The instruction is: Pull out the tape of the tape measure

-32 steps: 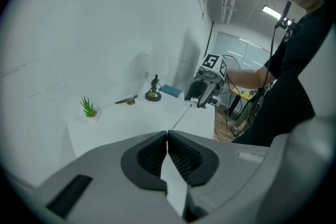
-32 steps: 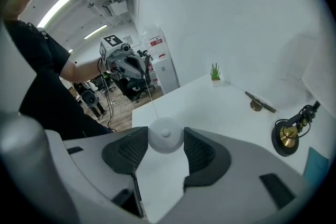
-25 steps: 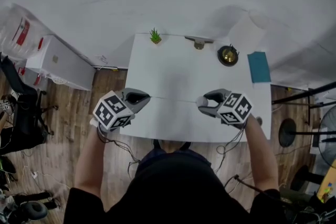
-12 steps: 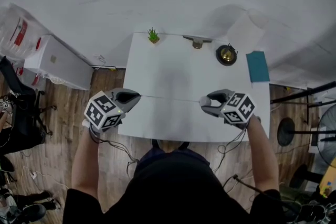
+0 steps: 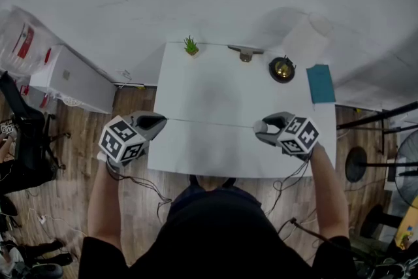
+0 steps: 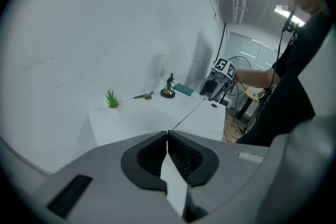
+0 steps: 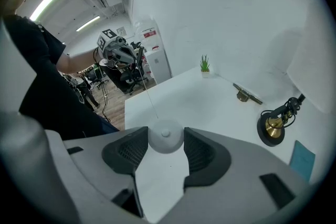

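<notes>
Left gripper (image 5: 162,118) moved outward; tape (image 5: 209,123) spans table (image 5: 215,85), plant (image 5: 191,45) well apart.

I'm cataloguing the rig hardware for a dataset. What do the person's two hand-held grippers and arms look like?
The left hand-held gripper and right hand-held gripper are both grey moulded shells with dark, textured pads inside the jaws. Each carries a cube covered in black-and-white square markers, and thin dark cables hang from them. The person wears a black short-sleeved top.
</notes>
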A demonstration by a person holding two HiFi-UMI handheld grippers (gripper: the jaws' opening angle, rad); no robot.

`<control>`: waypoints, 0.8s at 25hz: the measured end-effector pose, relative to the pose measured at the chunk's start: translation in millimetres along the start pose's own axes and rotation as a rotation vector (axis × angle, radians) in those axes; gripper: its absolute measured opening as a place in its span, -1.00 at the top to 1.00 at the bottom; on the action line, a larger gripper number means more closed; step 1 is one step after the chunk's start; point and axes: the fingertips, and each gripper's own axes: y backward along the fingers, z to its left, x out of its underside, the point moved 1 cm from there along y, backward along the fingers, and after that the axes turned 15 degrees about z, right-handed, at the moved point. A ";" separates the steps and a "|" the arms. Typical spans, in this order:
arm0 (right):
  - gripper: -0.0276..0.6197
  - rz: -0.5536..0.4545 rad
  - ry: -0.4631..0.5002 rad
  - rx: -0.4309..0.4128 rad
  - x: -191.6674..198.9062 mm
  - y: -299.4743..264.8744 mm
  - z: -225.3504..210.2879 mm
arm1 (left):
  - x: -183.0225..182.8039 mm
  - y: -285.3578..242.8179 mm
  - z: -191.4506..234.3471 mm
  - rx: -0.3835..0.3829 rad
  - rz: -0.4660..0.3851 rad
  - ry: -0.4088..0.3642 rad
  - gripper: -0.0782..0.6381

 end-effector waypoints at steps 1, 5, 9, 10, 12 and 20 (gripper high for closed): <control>0.24 0.002 0.000 0.001 1.1 0.4 -1.1 | 1.2 1.4 2.4 -0.007 0.000 0.007 0.75; 0.24 -0.005 -0.012 -0.012 2.3 1.6 -1.7 | 7.8 5.5 9.9 -0.022 -0.001 0.031 0.75; 0.24 -0.001 -0.007 -0.014 1.4 0.5 0.0 | 14.3 5.9 10.5 -0.022 0.007 0.035 0.75; 0.24 0.002 -0.004 -0.013 0.8 0.2 0.1 | 15.4 6.2 10.9 -0.022 0.008 0.036 0.75; 0.24 0.004 -0.001 -0.011 -0.1 0.3 0.0 | 17.6 7.6 12.6 -0.026 0.010 0.039 0.75; 0.24 0.031 -0.007 0.013 11.4 1.2 -5.6 | 30.5 16.2 25.4 -0.059 0.015 0.075 0.75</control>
